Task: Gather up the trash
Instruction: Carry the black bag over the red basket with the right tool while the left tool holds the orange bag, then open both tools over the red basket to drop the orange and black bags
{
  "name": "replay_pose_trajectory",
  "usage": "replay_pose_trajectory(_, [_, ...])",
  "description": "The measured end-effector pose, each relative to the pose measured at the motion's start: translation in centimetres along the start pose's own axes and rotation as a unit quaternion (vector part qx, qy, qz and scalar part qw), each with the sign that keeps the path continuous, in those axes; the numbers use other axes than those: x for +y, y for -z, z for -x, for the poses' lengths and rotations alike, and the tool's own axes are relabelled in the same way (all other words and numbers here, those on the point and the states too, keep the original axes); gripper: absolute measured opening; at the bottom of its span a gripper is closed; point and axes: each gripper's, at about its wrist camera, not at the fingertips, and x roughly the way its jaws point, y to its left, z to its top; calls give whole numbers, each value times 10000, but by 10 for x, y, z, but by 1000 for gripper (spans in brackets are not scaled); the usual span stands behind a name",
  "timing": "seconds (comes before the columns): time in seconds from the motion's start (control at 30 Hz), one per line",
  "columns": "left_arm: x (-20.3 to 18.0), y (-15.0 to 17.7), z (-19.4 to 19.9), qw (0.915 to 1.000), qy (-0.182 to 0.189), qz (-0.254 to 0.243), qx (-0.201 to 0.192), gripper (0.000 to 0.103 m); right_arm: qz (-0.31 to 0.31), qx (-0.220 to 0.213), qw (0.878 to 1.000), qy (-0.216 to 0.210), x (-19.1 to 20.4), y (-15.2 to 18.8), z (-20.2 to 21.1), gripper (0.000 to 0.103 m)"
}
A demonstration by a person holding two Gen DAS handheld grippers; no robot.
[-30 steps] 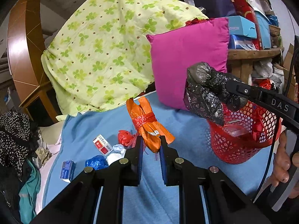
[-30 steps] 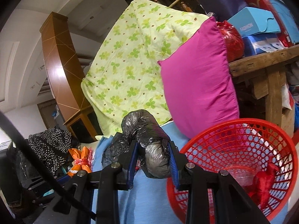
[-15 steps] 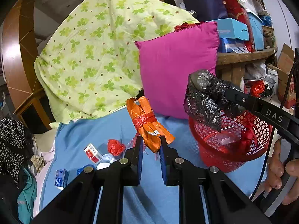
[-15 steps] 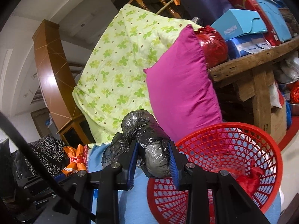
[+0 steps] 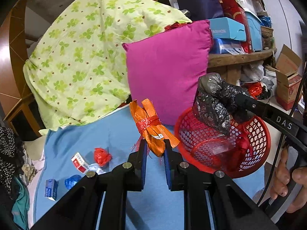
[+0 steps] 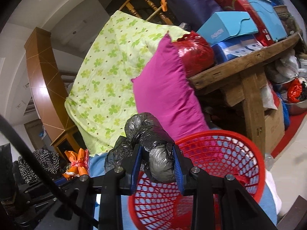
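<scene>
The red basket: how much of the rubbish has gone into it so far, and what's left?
The red basket already holds some red and clear scraps. In hand: the right tongs grip a black bag over its rim, the left tongs an orange bundle. A red wad, two small boxes and blue wrappers lie on the blue sheet.

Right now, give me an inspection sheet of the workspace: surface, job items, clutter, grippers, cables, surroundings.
Surface: blue sheet, wrinkled.
Job's things: red mesh basket holding a clear container and red wrapper; orange bundle; crumpled black bag.
Clutter: red wad, red-white box, blue wrapper, blue carton loose on the sheet.
Grippers: left gripper shut on the orange bundle; right gripper shut on the black bag, over the basket.
Cables: black cable by the right hand.
Surroundings: magenta pillow, clover quilt, wooden shelf of boxes.
</scene>
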Motion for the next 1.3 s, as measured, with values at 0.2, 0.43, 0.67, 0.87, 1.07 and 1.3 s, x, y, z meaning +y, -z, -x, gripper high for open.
replay_pose_trajectory(0.2, [-14,-2,-10,9996,242,-126,-22,18,-119,-24,9998,185,-19,-5,4,34])
replay_pose_trajectory(0.43, [-30,-7,-23,9988,417,-229,89,18,-292,-59,9992,270,-34,-8,8,34])
replay_pose_trajectory(0.67, [-44,-13,-30,9961,822,-289,113,18,-463,-120,9982,363,-42,-10,11,34])
replay_pose_trajectory(0.87, [-56,-14,-39,9907,1309,-296,202,18,-627,-26,9969,469,-51,-12,8,34])
replay_pose_trajectory(1.07, [-64,-12,-55,9850,1658,-231,423,18,-686,80,9960,562,-55,-10,5,34])
replay_pose_trajectory(1.3, [-67,-1,-66,9810,1819,-223,645,20,-868,302,9936,651,-61,-7,-1,36])
